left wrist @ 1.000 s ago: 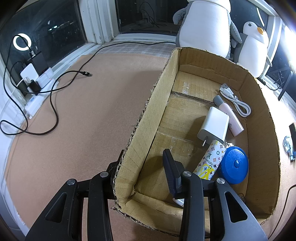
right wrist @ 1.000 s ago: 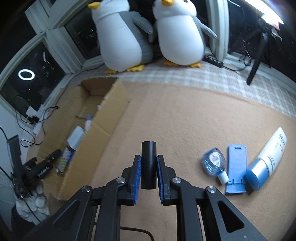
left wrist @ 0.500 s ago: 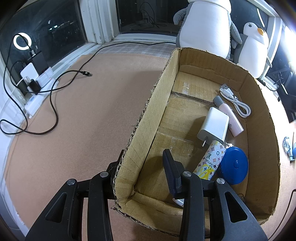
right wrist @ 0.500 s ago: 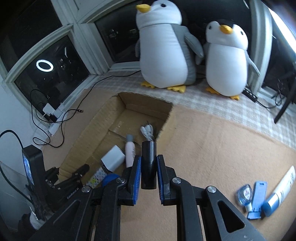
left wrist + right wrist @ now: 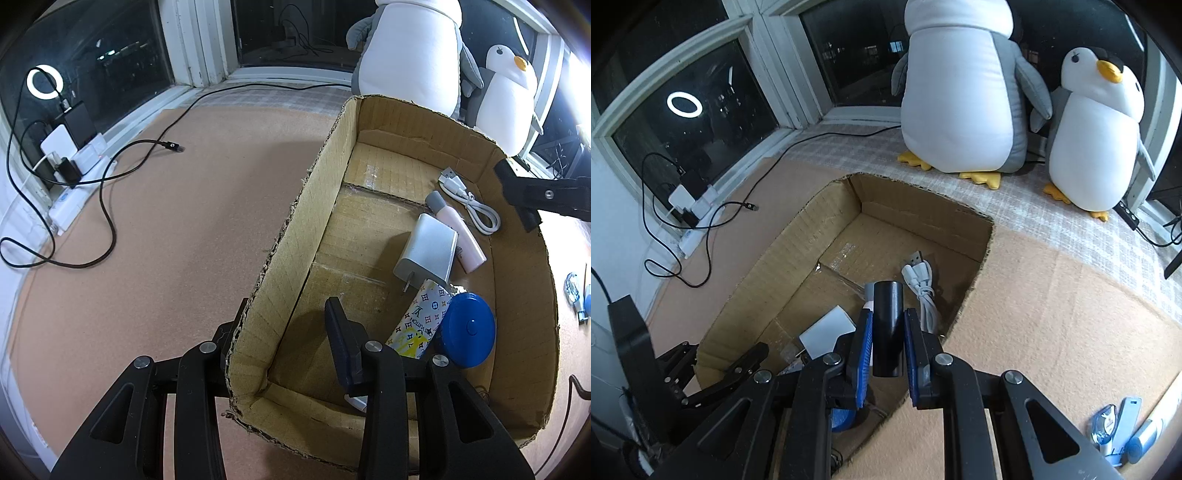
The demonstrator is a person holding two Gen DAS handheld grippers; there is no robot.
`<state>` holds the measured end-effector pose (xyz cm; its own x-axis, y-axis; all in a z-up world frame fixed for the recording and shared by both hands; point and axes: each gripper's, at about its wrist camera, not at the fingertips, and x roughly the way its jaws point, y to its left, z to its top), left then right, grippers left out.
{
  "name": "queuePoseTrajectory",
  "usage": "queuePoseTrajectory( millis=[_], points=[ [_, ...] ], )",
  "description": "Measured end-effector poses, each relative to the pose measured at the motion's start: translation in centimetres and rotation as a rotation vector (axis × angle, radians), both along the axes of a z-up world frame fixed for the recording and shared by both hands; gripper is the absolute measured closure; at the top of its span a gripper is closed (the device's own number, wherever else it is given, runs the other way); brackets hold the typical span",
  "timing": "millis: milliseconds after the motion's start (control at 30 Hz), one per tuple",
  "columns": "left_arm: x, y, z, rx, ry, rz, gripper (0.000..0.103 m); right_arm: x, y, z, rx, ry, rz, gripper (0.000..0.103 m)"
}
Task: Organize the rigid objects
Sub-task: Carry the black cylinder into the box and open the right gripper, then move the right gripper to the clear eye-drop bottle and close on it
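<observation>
**Holding a black tube over the box, two views compared**

So the right gripper (image 5: 886,343) has its blue pads pinching a black tube (image 5: 886,325), upright-ish between them, and it hangs over the near right part of the cardboard box (image 5: 798,229). That grip only shows in the right wrist view. From the left wrist camera you just get the right gripper's (image 5: 517,195) black tip poking in over the box's far right wall, and I can't make out the tube there at all.

The left gripper (image 5: 284,325) is clamped on the box's (image 5: 295,206) left wall, one finger outside, one inside, pinching the cardboard. In the right view it shows as black arms at the lower left corner of the box.

Left view gives the best look inside: white charger (image 5: 428,254), pink bottle (image 5: 458,232) beside it, coiled white cable (image 5: 469,199) near the far right, a patterned tube (image 5: 417,317) and a blue round lid (image 5: 467,328) touching it. Right view mostly hides the last two behind the gripper.

Only the right view shows both penguins (image 5: 960,92) whole, plus some blue items (image 5: 1119,432) lying on the mat outside the box, bottom right.
</observation>
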<state>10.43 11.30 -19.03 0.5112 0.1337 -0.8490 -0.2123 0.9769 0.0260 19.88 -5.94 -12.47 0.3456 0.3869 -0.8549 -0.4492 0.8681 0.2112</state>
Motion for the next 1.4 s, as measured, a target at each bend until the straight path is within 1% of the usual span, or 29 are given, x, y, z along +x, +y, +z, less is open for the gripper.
queuePoseTrajectory(
  millis=[233, 400, 433, 500, 567, 600, 667, 767, 800, 933, 1100, 1400],
  points=[
    [0.0, 0.0, 0.0, 0.000, 0.000, 0.000, 0.066, 0.4, 0.8, -0.9, -0.023, 0.005, 0.009, 0.088],
    [0.0, 0.0, 0.0, 0.000, 0.000, 0.000, 0.066, 0.2, 1.2, -0.9, -0.031, -0.008, 0.018, 0.088],
    [0.0, 0.0, 0.0, 0.000, 0.000, 0.000, 0.066, 0.3, 1.2, -0.9, -0.031, -0.009, 0.019, 0.086],
    [0.0, 0.0, 0.0, 0.000, 0.000, 0.000, 0.066, 0.2, 1.3, -0.9, -0.031, -0.012, 0.021, 0.079],
    [0.0, -0.1, 0.0, 0.000, -0.001, 0.000, 0.066, 0.2, 1.4, -0.8, -0.033, -0.018, 0.022, 0.070],
    [0.0, -0.1, 0.0, 0.000, -0.001, 0.000, 0.066, 0.2, 1.4, -0.8, -0.034, -0.020, 0.023, 0.068],
    [-0.1, 0.0, 0.0, 0.000, 0.000, 0.000, 0.066, 0.1, 1.4, -0.7, -0.034, -0.024, 0.022, 0.058],
    [0.0, 0.0, 0.0, 0.000, -0.001, 0.000, 0.066, 0.1, 1.2, -0.4, -0.033, -0.036, 0.014, 0.049],
    [0.0, -0.1, 0.0, 0.000, -0.001, 0.000, 0.066, 0.1, 1.1, -0.4, -0.032, -0.038, 0.013, 0.048],
    [0.0, 0.0, 0.0, 0.000, 0.000, 0.000, 0.066, -0.3, 0.4, 0.4, -0.019, -0.051, 0.003, 0.039],
    [0.0, 0.0, 0.0, 0.000, -0.001, 0.000, 0.066, -1.1, -1.6, 1.0, -0.008, -0.061, -0.017, 0.038],
    [0.0, -0.1, 0.0, 0.000, -0.001, -0.001, 0.066, -2.2, -8.2, 1.4, 0.036, -0.044, -0.099, 0.038]
  ],
)
